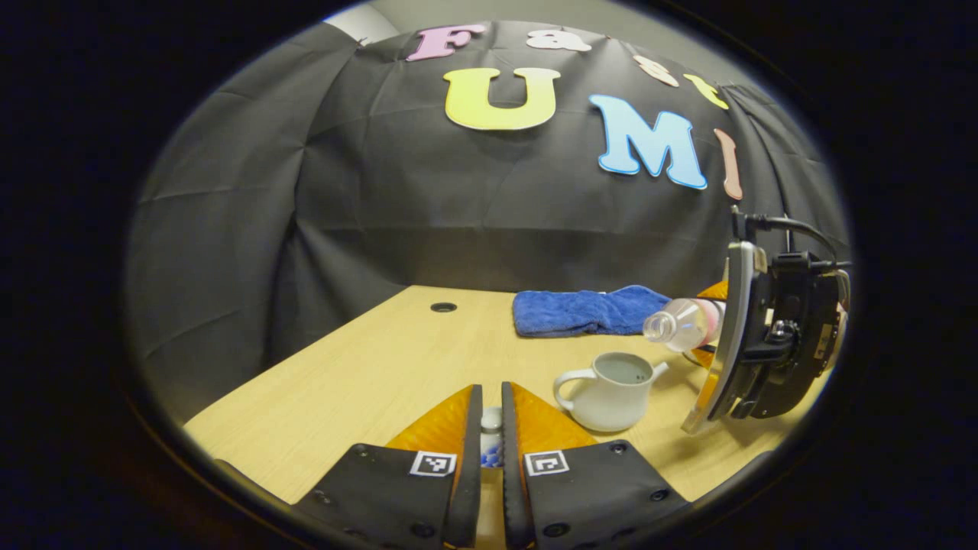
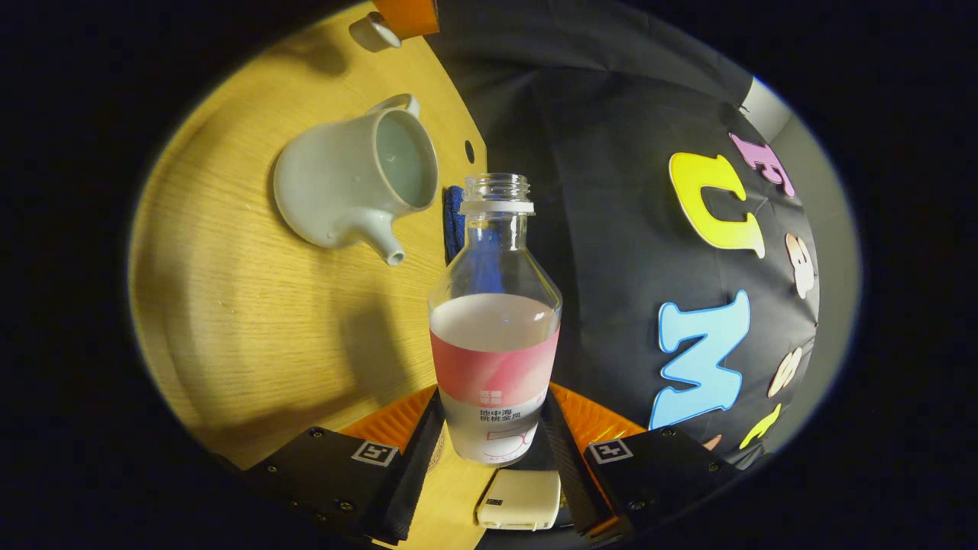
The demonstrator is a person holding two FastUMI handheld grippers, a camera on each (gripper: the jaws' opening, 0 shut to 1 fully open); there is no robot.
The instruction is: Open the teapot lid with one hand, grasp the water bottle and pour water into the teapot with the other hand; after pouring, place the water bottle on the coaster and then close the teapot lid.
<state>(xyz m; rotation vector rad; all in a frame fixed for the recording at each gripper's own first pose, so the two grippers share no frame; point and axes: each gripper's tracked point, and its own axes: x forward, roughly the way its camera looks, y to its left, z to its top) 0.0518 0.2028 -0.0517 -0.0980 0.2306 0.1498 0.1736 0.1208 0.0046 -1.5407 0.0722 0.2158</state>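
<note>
The white teapot (image 1: 611, 391) stands open on the wooden table (image 1: 367, 382), right of my left gripper (image 1: 491, 412). That gripper is shut on the small white lid (image 1: 491, 428), held low over the table. The clear water bottle (image 1: 676, 325) with a pink label lies tilted in my right gripper (image 1: 710, 325), its open mouth just above and right of the teapot's spout. In the right gripper view, the right gripper (image 2: 493, 428) is shut on the bottle (image 2: 495, 336) at its label. Beyond it sit the teapot (image 2: 351, 183) and the lid (image 2: 374, 32). I see no stream of water.
A folded blue towel (image 1: 584, 309) lies at the back of the table behind the teapot. A small round hole (image 1: 443, 307) sits in the tabletop at the back left. Black cloth walls close the booth behind and to the left.
</note>
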